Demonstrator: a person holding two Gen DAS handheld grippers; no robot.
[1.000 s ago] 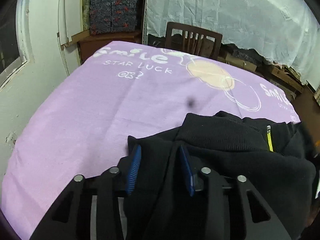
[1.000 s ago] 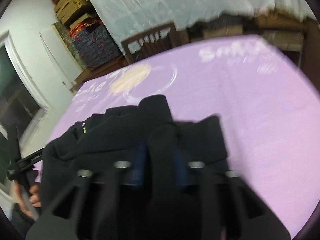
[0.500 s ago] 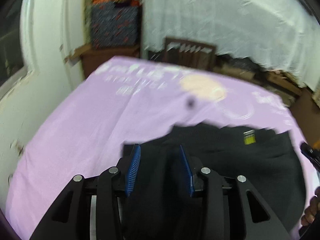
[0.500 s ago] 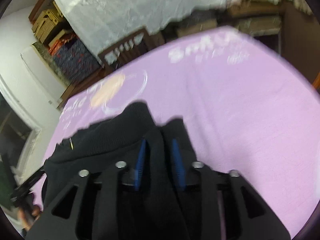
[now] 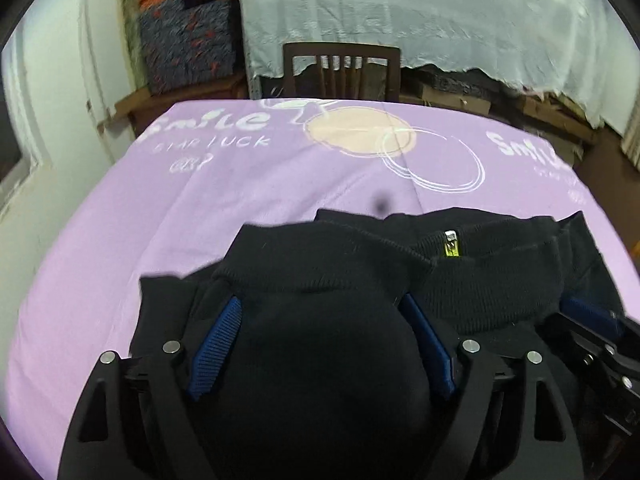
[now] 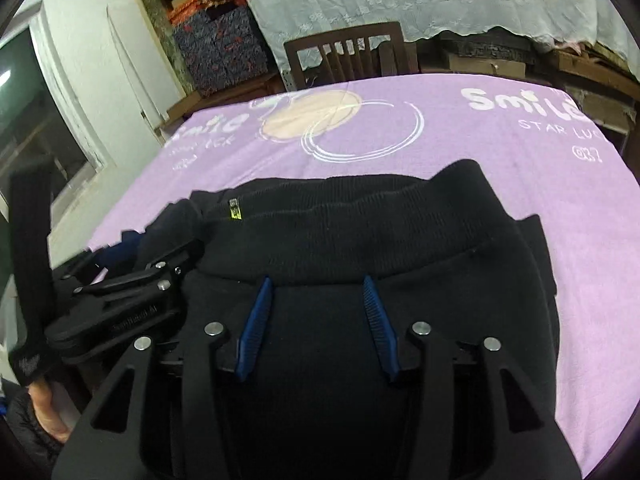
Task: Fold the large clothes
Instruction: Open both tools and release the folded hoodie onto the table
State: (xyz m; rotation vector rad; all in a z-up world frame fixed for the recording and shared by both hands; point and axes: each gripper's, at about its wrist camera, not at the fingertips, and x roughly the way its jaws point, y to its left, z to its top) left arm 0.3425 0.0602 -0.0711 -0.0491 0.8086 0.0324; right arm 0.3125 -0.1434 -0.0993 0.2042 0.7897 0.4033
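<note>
A black knit jacket (image 5: 360, 264) with a ribbed edge and a yellow-green zipper (image 5: 451, 245) lies folded on the purple blanket (image 5: 200, 200). My left gripper (image 5: 320, 300) is over its left part. Its jaws are opening wide, and slack black cloth bulges between the blue pads (image 5: 218, 344). In the right wrist view the jacket (image 6: 400, 220) spreads across the blanket (image 6: 520, 140), zipper (image 6: 234, 211) at the left. My right gripper (image 6: 317, 280) sits low over the right part with jaws opening and cloth lying loose between the pads. Each gripper shows at the other view's edge: right gripper (image 5: 592, 320), left gripper (image 6: 120, 292).
A dark wooden chair (image 5: 340, 68) stands at the table's far edge, before a white lace cloth (image 5: 440, 12). Patterned boxes (image 5: 188, 40) are stacked at the back left beside a white wall. A person's hand (image 6: 44, 420) shows at the lower left of the right wrist view.
Both grippers were clamped narrowly on the black cloth; now both jaws have spread, the left far wider. The jacket's ribbed edge has settled flat on the blanket.
</note>
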